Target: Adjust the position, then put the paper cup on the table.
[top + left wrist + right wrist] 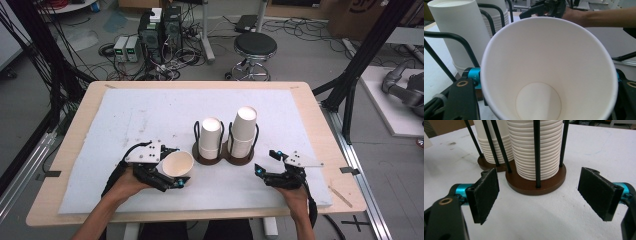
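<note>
High view: my left gripper [172, 172] sits in the lower left of the frame, its jaws closed on a single white paper cup [178, 165]. The cup is tilted, its open mouth turned up and toward the centre of the frame. My right gripper [267, 162] is in the lower right, jaws spread wide with nothing between them, pointing toward the cup holder [223, 156] in the middle. The holder consists of two round brown bases joined side by side, each ringed by black wire uprights and carrying a stack of inverted white cups: the left stack [211, 137] is shorter, the right stack [243, 131] taller. Everything rests on a white mat [125, 120] covering the wooden table [75, 125].

Left gripper view: the held cup [549, 67] spans most of the frame, mouth toward the camera, its round bottom visible at lower centre. My jaws clasp it on both sides. A stack stands in the upper left [459, 30]; my right gripper [541, 8] shows at top centre.

Right gripper view: my two black pads [485, 195] stand well apart at lower left and lower right, touching nothing. The brown base [536, 182] and ribbed cup rims [534, 147] of the nearer stack lie between and beyond them, upper centre.
</note>
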### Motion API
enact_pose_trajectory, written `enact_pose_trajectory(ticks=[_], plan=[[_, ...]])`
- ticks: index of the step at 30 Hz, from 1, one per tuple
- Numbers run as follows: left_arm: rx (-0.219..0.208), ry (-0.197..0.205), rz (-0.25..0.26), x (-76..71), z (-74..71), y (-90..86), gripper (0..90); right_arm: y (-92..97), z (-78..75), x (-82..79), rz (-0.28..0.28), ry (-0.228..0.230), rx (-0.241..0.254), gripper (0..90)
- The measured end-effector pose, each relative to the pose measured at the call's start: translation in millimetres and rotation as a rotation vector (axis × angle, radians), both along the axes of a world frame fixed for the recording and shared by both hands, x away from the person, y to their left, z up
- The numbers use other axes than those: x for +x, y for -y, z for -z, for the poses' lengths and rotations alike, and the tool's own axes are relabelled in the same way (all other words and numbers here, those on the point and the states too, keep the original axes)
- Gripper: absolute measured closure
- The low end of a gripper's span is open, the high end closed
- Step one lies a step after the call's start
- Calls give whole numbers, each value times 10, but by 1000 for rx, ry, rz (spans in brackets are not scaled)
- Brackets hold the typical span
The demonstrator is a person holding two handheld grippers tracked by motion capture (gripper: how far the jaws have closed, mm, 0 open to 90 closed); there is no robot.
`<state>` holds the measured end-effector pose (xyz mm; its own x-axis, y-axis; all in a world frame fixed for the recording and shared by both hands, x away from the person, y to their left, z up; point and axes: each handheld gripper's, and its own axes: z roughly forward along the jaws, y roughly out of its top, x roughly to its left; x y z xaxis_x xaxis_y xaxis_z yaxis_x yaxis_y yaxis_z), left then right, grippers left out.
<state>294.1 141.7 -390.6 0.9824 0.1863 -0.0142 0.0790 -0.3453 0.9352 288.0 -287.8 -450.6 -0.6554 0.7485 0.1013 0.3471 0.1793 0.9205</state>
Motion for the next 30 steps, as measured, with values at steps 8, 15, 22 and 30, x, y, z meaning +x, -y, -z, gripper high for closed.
enact_pose_trajectory(ticks=[8, 15, 22, 30], plan=[[4, 1, -2, 0, 8, 4, 277, -2, 2, -1, -1, -3, 1, 178], [9, 3, 0, 2, 8, 2, 277, -7, 1, 4, -4, -10, 1, 178], [29, 0, -4, 29, 38, 26, 277, -7, 3, 2, -8, -2, -6, 178], [53, -21, -22, 133, 102, 90, 277, -24, 2, 8, -15, -10, -20, 178]])
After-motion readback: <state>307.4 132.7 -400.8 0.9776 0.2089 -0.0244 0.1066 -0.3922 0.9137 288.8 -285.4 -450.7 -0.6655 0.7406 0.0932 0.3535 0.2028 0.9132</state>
